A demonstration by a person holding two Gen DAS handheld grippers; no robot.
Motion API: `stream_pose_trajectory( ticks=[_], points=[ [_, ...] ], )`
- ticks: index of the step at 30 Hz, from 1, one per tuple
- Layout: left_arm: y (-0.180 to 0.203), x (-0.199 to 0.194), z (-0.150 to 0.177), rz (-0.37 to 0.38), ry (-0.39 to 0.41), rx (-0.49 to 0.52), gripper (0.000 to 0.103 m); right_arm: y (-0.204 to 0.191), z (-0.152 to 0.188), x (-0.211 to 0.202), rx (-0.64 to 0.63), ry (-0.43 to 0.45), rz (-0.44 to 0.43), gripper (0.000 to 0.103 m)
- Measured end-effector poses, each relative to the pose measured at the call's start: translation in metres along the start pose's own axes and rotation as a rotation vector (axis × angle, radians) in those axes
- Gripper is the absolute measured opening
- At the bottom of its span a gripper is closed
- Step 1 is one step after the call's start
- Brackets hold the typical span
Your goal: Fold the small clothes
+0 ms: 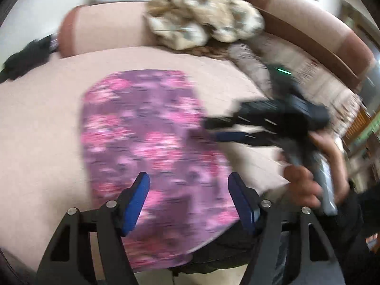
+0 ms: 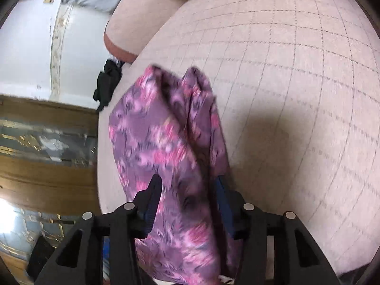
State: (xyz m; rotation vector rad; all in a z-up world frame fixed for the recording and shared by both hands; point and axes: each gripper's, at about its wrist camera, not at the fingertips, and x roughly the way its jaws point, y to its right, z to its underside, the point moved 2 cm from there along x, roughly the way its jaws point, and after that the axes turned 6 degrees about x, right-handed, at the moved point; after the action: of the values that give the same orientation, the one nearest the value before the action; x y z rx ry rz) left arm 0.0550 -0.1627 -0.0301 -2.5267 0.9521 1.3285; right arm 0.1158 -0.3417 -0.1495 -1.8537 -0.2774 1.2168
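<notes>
- Left wrist view: the left gripper [image 1: 188,204] is hovering low over the near end of the floral garment [image 1: 152,147], its jaws spread with cloth showing between the blue pads but not pinched. The garment — pink and purple print — is lying mostly flat on the pinkish sofa seat [image 1: 42,128], looking already doubled over. The right gripper [image 1: 213,130] is coming in from the right, held in the person's hand [image 1: 306,180], its tips over the garment's right edge. My reading is that a fold has just been laid down and both tools are letting go.
- Right wrist view: the right gripper [image 2: 187,197] is showing parted jaws with a bunched ridge of the garment [image 2: 166,147] running up between them; whether a pad is touching the cloth is hard to say through the blur, but nothing looks clamped.
- Next move, as I judge it: the humped fold is calling for flattening or a fresh pinch at two corners for the following fold — lifting together so the thin cloth is not dragging.
- Surface and room: the seat is a soft, grid-quilted cushion, so the cloth is likely gripping rather than sliding. A beige patterned bundle [image 1: 204,16] is sitting at the back, a dark item [image 2: 108,83] at the seat's edge, and a wooden floor [image 2: 47,180] is lying beyond.
</notes>
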Motion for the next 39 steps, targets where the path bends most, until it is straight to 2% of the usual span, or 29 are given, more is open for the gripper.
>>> stream_pose_trajectory(
  ticks=[3,5,7,10,11,12,13,14,16,17,18,19,20,25,29,32,35,39],
  points=[
    [-0.037,-0.001,0.013,-0.117,0.024,-0.063,0.068,-0.018,0.025,-0.004,-0.063,0.038,0.033,0.053],
    [-0.06,0.006,0.025,-0.168,0.007,-0.099,0.068,-0.026,0.044,-0.003,-0.094,0.059,0.11,0.052],
    [-0.076,0.012,0.039,-0.165,-0.007,-0.137,0.068,-0.028,0.046,0.002,-0.158,0.073,0.261,0.011],
    [-0.092,0.016,0.046,-0.115,-0.02,-0.222,0.068,-0.018,0.047,0.004,-0.147,0.119,0.425,0.01],
    [-0.092,0.017,0.046,-0.091,-0.016,-0.238,0.068,-0.008,0.046,0.003,-0.115,0.147,0.518,0.01],
    [-0.091,0.015,0.049,-0.077,-0.012,-0.236,0.068,-0.002,0.046,0.004,-0.092,0.157,0.574,0.009],
    [-0.09,0.014,0.05,-0.071,-0.016,-0.227,0.068,0.001,0.046,0.002,-0.069,0.164,0.58,0.009],
    [-0.089,0.014,0.05,-0.066,-0.022,-0.222,0.068,0.001,0.049,-0.003,-0.06,0.174,0.548,0.009],
    [-0.089,0.017,0.048,-0.033,-0.02,-0.243,0.068,-0.004,0.06,-0.026,-0.053,0.23,0.437,0.013],
    [-0.089,0.017,0.047,-0.013,-0.017,-0.254,0.068,-0.014,0.067,-0.034,-0.052,0.257,0.347,0.022],
    [-0.09,0.017,0.047,0.0,-0.012,-0.259,0.068,-0.022,0.077,-0.041,-0.053,0.272,0.254,0.049],
    [-0.09,0.017,0.048,-0.003,-0.009,-0.256,0.068,-0.028,0.088,-0.045,-0.057,0.284,0.197,0.076],
    [-0.091,0.017,0.048,-0.011,-0.009,-0.252,0.068,-0.033,0.098,-0.046,-0.063,0.294,0.176,0.082],
    [-0.096,0.015,0.052,-0.004,-0.013,-0.283,0.068,-0.049,0.119,-0.048,-0.114,0.319,0.173,0.083],
    [-0.098,0.0,0.054,-0.016,0.023,-0.285,0.069,-0.032,0.107,-0.058,-0.109,0.317,0.154,0.083],
    [-0.103,-0.009,0.049,-0.022,0.062,-0.303,0.072,-0.032,0.09,-0.051,-0.119,0.308,0.216,0.083],
    [-0.11,-0.012,0.032,-0.022,0.061,-0.322,0.072,-0.041,0.077,-0.048,-0.165,0.304,0.355,0.083],
    [-0.123,-0.022,0.001,-0.028,0.074,-0.344,0.073,-0.056,0.059,-0.048,-0.208,0.319,0.332,0.083]
  ],
)
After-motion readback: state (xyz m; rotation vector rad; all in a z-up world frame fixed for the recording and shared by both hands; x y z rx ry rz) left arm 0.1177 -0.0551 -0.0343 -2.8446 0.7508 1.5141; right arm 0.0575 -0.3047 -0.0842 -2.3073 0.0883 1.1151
